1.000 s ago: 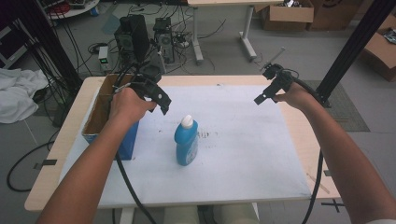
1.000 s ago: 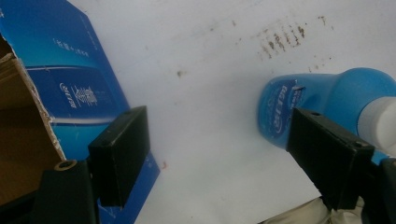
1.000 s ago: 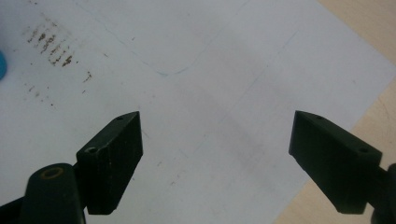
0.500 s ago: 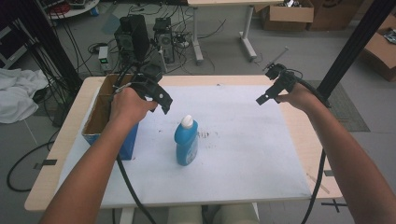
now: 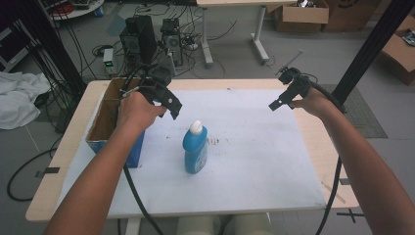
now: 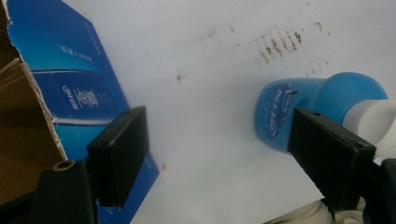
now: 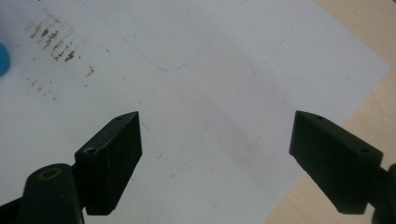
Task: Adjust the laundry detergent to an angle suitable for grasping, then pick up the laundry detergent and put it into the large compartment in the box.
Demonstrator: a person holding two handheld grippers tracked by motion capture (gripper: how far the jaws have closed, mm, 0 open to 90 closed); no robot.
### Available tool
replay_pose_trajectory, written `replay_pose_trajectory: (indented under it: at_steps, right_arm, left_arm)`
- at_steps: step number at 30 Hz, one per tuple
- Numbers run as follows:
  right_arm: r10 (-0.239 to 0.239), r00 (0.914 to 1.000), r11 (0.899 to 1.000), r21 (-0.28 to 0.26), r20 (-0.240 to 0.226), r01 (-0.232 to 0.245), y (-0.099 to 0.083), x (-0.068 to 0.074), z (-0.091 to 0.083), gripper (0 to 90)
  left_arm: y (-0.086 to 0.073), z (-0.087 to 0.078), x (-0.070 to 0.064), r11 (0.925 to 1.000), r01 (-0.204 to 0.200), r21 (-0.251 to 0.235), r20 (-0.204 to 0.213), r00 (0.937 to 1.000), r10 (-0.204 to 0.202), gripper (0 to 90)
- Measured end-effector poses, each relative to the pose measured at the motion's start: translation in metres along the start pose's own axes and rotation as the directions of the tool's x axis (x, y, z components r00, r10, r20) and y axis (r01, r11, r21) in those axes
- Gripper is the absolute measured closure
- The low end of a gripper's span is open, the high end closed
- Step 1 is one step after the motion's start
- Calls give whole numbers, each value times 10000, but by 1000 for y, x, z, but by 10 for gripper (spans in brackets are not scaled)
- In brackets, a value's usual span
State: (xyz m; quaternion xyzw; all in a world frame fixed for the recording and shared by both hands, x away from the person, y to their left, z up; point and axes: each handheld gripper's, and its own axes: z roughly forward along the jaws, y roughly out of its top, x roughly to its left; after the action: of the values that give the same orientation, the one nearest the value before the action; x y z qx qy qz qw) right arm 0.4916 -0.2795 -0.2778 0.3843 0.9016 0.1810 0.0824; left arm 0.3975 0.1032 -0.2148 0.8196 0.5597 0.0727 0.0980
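On the bench's white sheet (image 5: pixel 254 161), a little left of the middle and nearer the front edge than either tool, the blue bottle (image 5: pixel 195 149) stands upright with its white cap (image 5: pixel 195 128) on top, free of any grip. It has not shifted over the last second. Just left of it, at the left edge of the bench, sits the open cardboard box (image 5: pixel 110 115) with its blue printed side, also unmoved.

Beyond the bottle and above the box's inner corner, the left gripper (image 5: pixel 169 105) hovers with its jaws spread wide and nothing between them; in the left gripper view the bottle (image 6: pixel 299 109) lies just off one jaw and the box wall (image 6: pixel 79 88) off the other, so the tool looks down on the gap between the two. Its place has barely changed.

Toward the far right corner, the right gripper (image 5: pixel 281 98) has drifted slightly outward and down toward the sheet's edge, jaws likewise wide apart and empty, looking at bare sheet (image 7: pixel 210 93) with a sliver of blue at the frame's side.

By my reading, the grasp has not begun: the left tool seems poised to descend on the bottle, likely for a move into the box, while the right one waits well apart.
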Motion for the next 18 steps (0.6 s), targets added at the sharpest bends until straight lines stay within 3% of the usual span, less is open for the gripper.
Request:
replay_pose_trajectory:
  at_steps: [6, 18]
  right_arm:
    - [11, 10000, 9999, -156, -6, -11, 1, -1, -3, 173]
    - [-230, 9997, 9997, -109, -42, 229, 2, 4, -1, 173]
  left_arm:
    - [-2, -9, -4, 9999, 50, -94, -179, 9998, -51, 217]
    - [-10, -27, -19, 9990, 71, -443, -76, 9999, -75, 212]
